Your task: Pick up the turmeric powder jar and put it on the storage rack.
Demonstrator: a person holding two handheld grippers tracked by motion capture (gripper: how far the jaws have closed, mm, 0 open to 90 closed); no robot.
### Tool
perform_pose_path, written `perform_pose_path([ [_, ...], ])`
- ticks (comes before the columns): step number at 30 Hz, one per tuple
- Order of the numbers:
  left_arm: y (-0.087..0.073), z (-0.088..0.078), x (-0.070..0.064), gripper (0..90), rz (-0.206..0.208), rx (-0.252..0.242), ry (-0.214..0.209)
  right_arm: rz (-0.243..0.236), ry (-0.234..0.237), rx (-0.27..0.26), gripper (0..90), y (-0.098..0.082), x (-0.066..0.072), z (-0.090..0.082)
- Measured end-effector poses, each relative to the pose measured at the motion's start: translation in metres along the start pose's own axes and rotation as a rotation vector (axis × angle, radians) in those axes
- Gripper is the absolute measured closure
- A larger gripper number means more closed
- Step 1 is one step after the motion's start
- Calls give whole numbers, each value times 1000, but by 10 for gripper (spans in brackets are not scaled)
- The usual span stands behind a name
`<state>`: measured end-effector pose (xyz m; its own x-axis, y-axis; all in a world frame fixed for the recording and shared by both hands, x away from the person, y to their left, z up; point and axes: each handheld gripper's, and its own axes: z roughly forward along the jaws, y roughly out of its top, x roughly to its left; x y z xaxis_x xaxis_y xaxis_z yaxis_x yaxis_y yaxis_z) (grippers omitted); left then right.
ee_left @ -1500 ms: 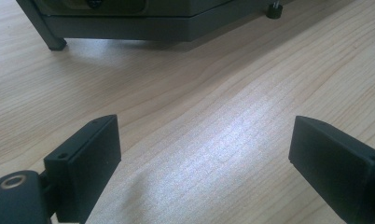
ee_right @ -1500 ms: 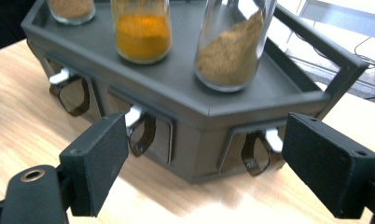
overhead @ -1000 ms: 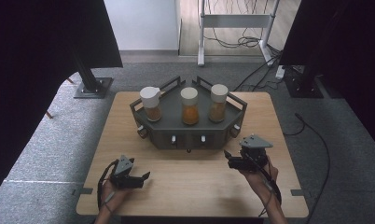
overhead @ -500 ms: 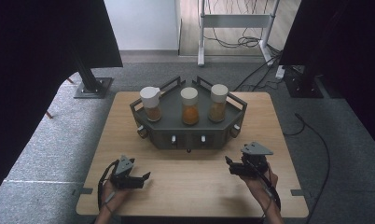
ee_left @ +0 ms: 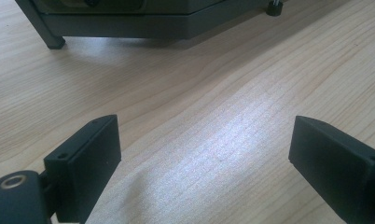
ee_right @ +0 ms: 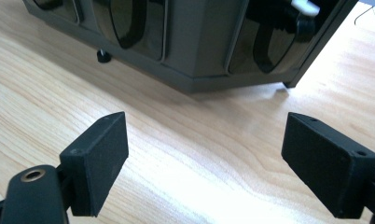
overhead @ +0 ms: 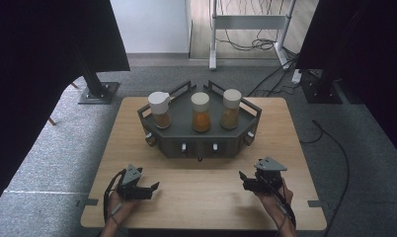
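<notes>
While the left hand-held gripper (overhead: 146, 189) rests unmoved near the tabletop (overhead: 201, 202) front edge, jaws wide, empty, the right hand-held gripper (overhead: 247, 180), also wide open and holding nothing, has drawn back slightly toward the person. Grey rack (overhead: 199, 140) with three jars (overhead: 201, 112) sits ahead, well apart, untouched. Judgement: no approach under way yet.

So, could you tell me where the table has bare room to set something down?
Bare wood lies between the left gripper and right gripper, in front of the grey stand. The stand's top is crowded with three jars.
</notes>
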<state>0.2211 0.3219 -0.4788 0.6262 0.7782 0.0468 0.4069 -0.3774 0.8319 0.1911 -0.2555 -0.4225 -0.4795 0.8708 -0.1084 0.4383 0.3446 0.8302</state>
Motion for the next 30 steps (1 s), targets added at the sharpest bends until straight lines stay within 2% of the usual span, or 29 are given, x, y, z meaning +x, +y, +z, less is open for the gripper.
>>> perform_pose_path([
  [13, 0, 0, -1, 92, 5, 3, -2, -1, -17, 39, 143, -21, 2, 15],
  [30, 1, 2, -1, 92, 7, 9, -6, 20, -25, 100, 142, -31, 0, 30],
])
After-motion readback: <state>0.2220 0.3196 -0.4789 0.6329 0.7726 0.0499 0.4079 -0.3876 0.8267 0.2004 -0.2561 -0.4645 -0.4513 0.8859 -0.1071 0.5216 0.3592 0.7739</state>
